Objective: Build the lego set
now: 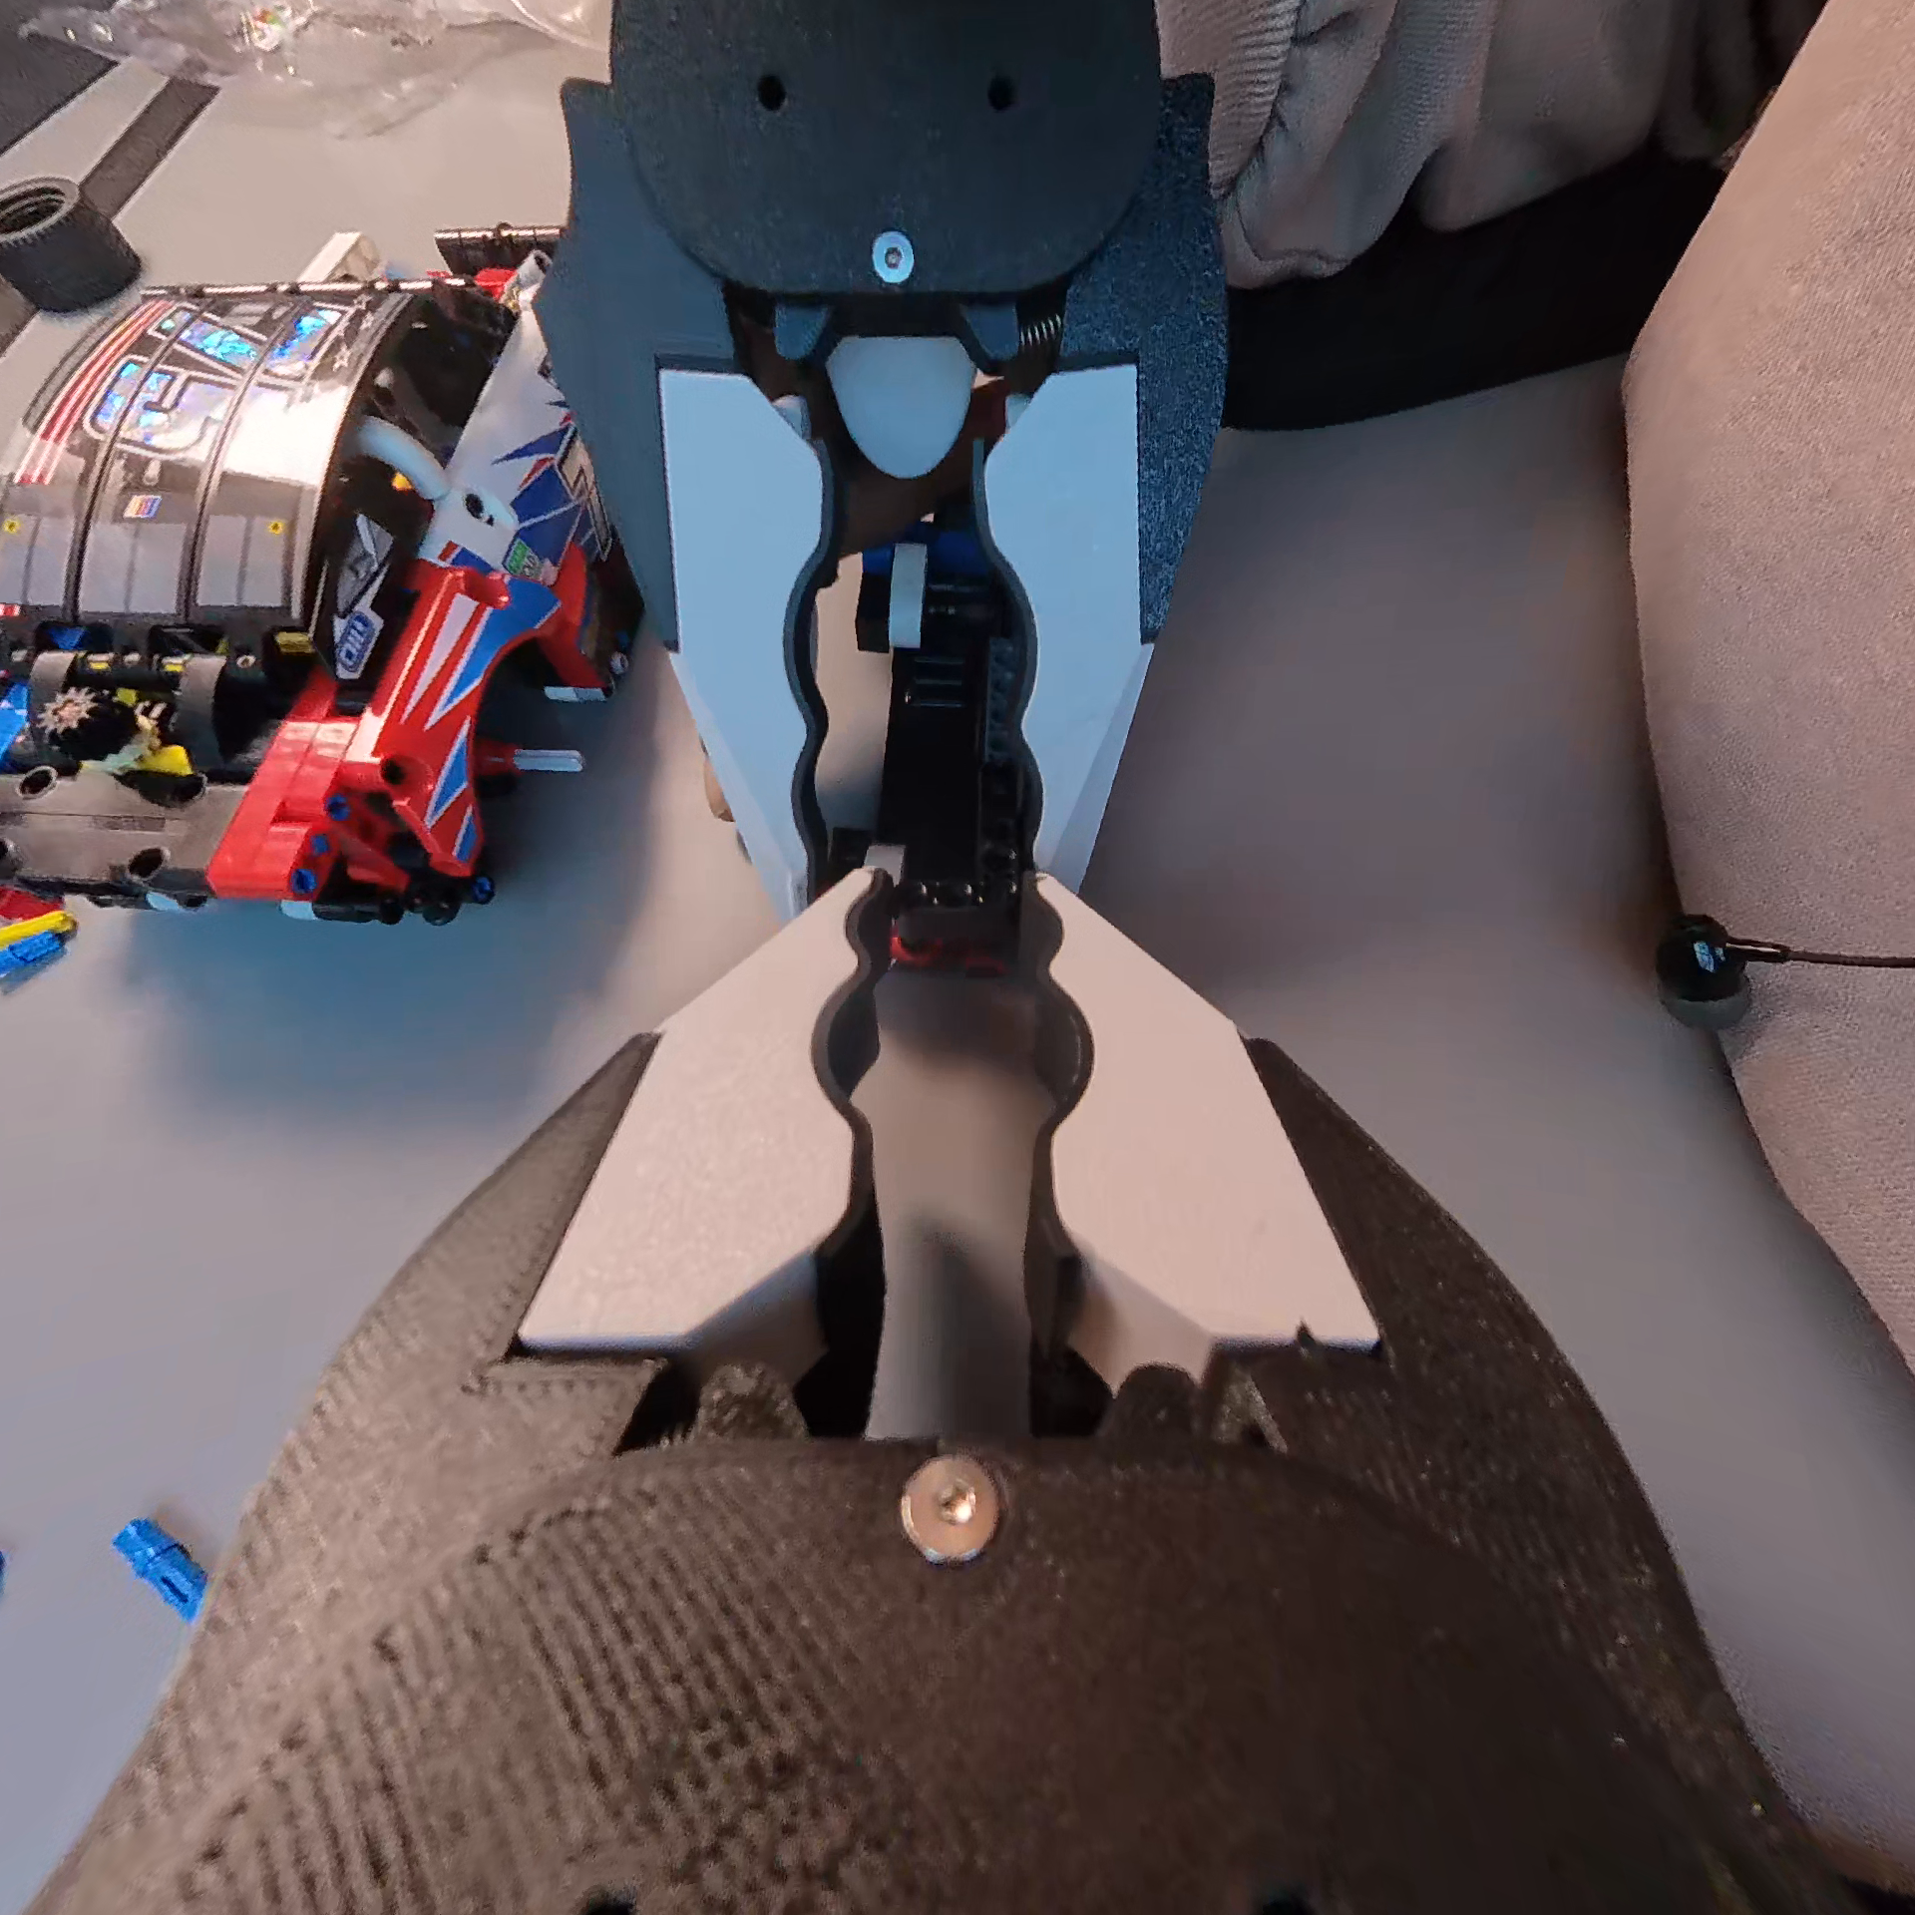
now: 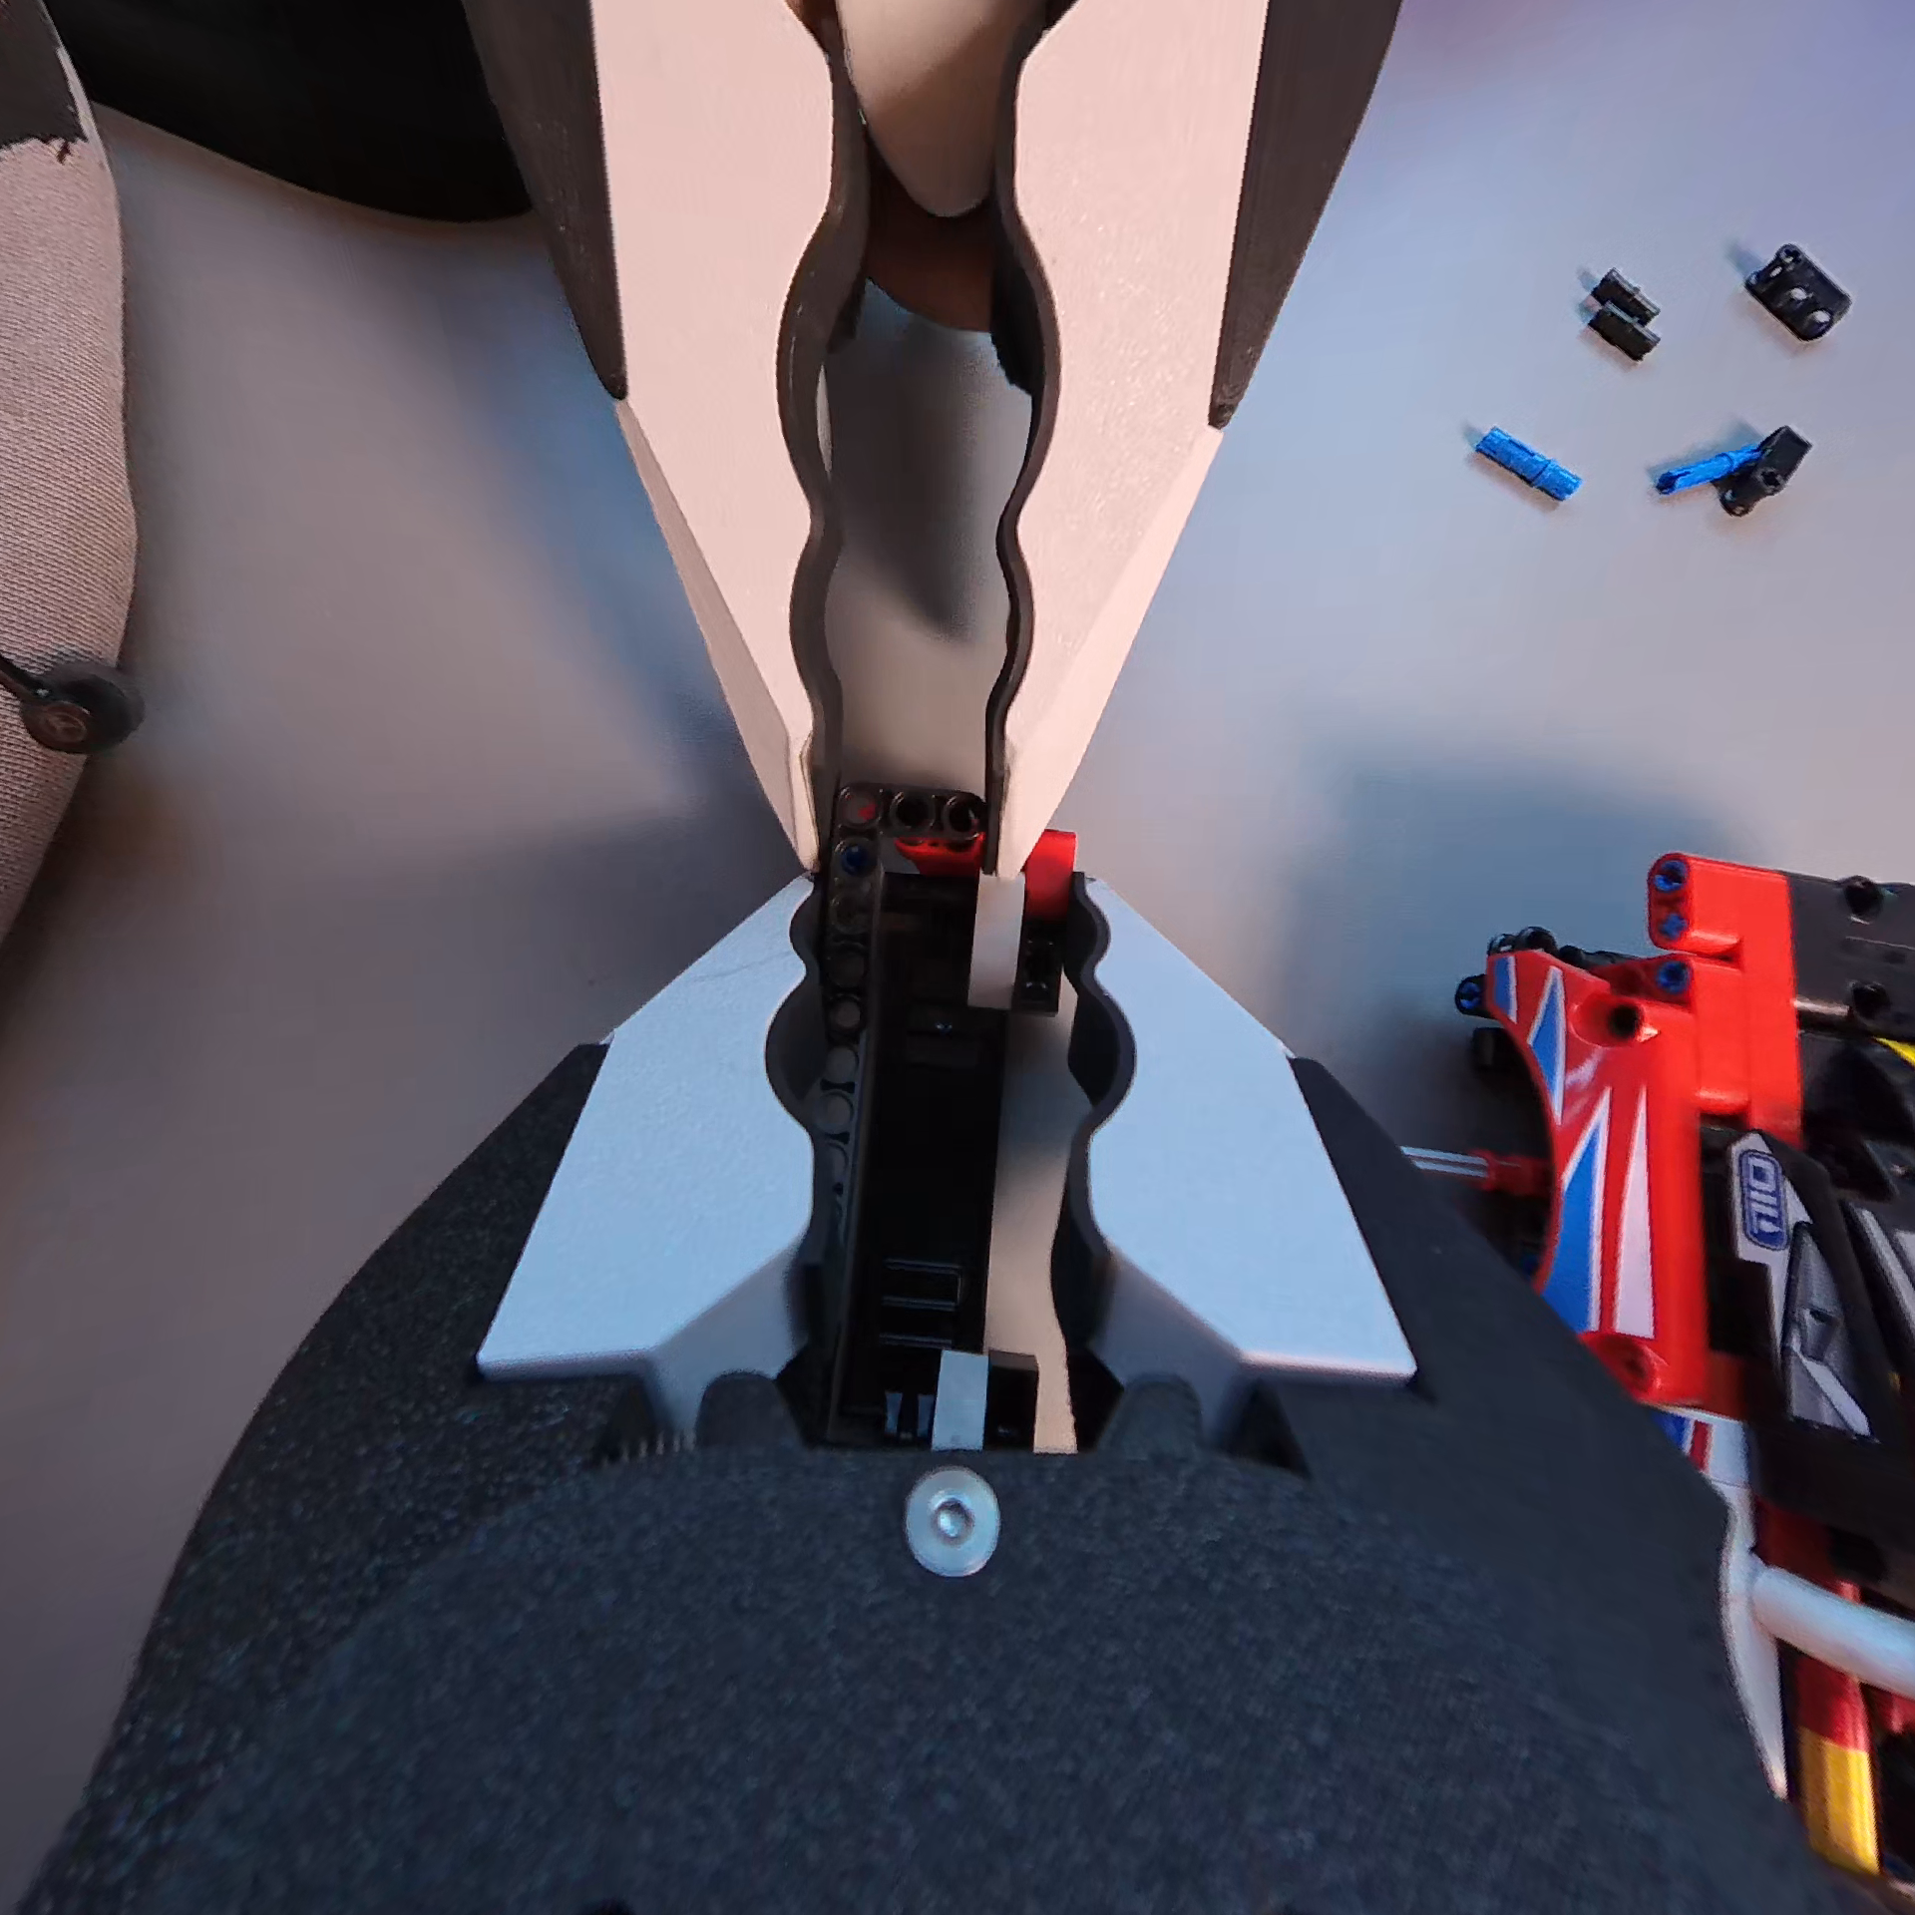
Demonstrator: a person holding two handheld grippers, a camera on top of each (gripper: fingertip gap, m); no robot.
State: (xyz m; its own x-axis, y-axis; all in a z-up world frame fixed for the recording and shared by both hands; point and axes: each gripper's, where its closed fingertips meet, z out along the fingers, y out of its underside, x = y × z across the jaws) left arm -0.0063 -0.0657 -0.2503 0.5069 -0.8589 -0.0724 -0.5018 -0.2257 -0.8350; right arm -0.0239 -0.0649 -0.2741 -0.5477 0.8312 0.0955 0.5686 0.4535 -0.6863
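Observation:
My two grippers face each other tip to tip above the grey table [image 1: 311,1192]. A long black Lego beam assembly [image 2: 912,1140] with white and red parts lies between the fingers of my right gripper [image 2: 943,891], which is shut on it. My left gripper [image 1: 948,902] is shut on the assembly's far end, where a red piece [image 1: 948,948] shows. The assembly also shows in the left wrist view [image 1: 959,725], inside the right gripper [image 1: 922,870]. In the right wrist view the left gripper [image 2: 907,829] comes down from the top.
The partly built red, white and blue Lego car [image 1: 394,674] sits left of the grippers; it also shows in the right wrist view [image 2: 1658,1140]. Loose blue pins [image 2: 1523,463] and black pieces [image 2: 1798,290] lie on the table. A black tyre [image 1: 62,244] and a person's beige sleeve [image 1: 1762,622] are nearby.

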